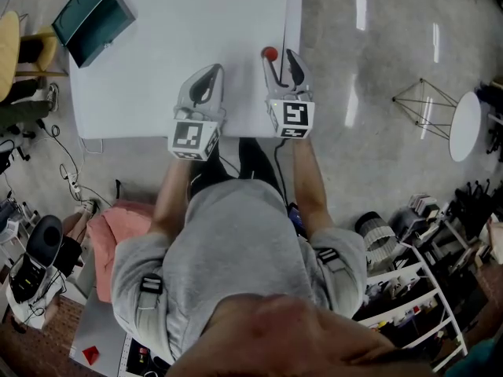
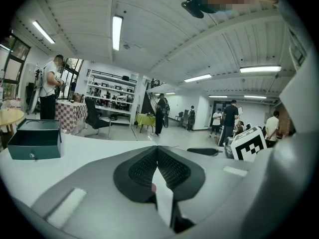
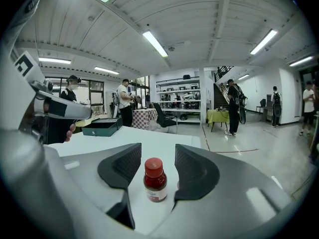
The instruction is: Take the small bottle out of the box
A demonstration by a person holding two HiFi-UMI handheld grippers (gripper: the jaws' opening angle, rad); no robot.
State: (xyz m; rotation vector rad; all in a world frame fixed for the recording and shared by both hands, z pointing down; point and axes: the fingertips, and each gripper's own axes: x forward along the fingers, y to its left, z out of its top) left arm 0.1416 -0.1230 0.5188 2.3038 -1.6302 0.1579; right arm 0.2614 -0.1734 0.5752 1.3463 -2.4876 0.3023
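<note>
The small bottle (image 1: 269, 53), dark red with a red cap, stands upright on the white table (image 1: 173, 45) close to its right edge. In the right gripper view the bottle (image 3: 155, 180) stands between the jaws of my right gripper (image 3: 157, 156), with a gap on each side; that gripper (image 1: 279, 60) is open. The dark green box (image 1: 93, 16) lies at the table's far left corner, and both gripper views show the box (image 2: 34, 141) (image 3: 102, 127). My left gripper (image 1: 212, 73) rests left of the bottle, its pads (image 2: 172, 171) pressed together with nothing held.
The table's right edge (image 1: 297, 45) runs just beside the bottle. Several people stand in the room (image 2: 230, 121) beyond the table, with a chair (image 3: 163, 117) and shelves (image 2: 107, 96). Cables and bags (image 1: 47, 250) lie on the floor at the left.
</note>
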